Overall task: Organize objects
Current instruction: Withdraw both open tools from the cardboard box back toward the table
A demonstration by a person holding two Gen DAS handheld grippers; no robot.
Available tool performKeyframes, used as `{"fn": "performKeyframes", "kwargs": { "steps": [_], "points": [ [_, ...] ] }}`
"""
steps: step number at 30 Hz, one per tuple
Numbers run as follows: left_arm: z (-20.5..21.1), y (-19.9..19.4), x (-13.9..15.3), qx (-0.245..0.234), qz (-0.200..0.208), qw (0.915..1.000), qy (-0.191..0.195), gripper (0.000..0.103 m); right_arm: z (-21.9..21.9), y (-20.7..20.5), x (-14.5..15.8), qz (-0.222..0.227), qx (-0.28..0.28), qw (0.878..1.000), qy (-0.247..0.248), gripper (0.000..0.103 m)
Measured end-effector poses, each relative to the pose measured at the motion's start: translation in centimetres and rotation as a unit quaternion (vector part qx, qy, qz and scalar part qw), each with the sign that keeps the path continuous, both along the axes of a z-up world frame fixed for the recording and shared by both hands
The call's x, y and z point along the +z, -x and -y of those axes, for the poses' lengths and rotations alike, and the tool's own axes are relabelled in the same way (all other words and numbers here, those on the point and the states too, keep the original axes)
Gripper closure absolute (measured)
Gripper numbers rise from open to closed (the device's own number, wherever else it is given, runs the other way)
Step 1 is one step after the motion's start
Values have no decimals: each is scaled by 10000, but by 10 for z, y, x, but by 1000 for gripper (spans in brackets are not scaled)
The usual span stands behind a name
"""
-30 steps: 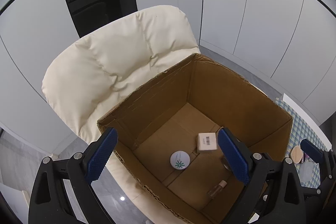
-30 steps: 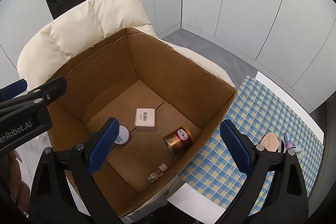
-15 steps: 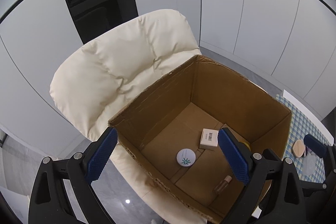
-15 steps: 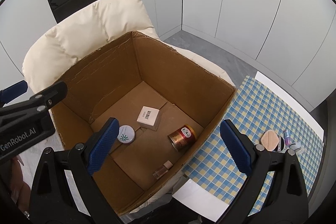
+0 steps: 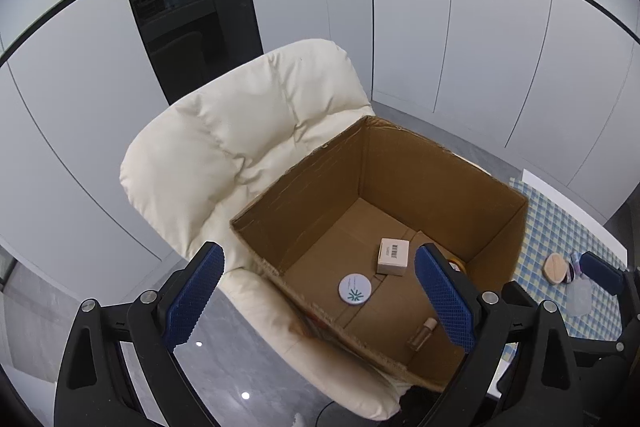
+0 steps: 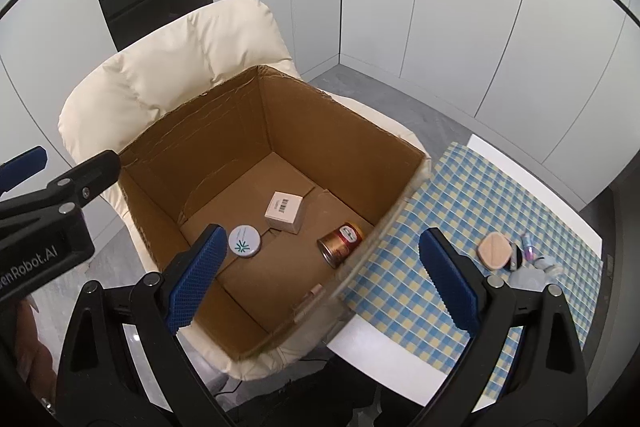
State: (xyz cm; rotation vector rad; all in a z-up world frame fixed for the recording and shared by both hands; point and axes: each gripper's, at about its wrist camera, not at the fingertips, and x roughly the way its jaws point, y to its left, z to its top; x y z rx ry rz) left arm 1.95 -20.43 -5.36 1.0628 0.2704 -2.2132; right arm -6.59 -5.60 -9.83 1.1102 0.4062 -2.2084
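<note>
Both hand-held grippers [image 5: 320,295] [image 6: 320,277] spread wide, empty; can [image 6: 340,243] sideways in box [image 6: 200,147], open end seemingly camera-ward.

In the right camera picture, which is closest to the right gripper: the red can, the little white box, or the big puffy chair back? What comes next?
From the right gripper:
1. Red can, lying on its side on the box floor, nearest.
2. Little white box, just beyond the can, mid-floor.
3. Puffy chair back, behind the cardboard box, farthest.

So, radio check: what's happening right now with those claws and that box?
Left gripper and right gripper open, empty, above the cardboard box. Inside: tin, carton, can, small bottle. Nothing blocking.
</note>
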Motion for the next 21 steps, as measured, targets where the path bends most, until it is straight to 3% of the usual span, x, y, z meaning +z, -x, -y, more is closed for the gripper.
{"fn": "performKeyframes", "kwargs": {
  "steps": [13, 21],
  "points": [
    [-32, -73, 26, -113, -190, 9997, 64, 6, -42, -64, 39, -337, 8, 9994, -101, 5],
    [-55, -102, 30, -222, -321, 9991, -151, 6, -69, -103, 54, -413, -23, 9991, -102, 5]
  ]
}}
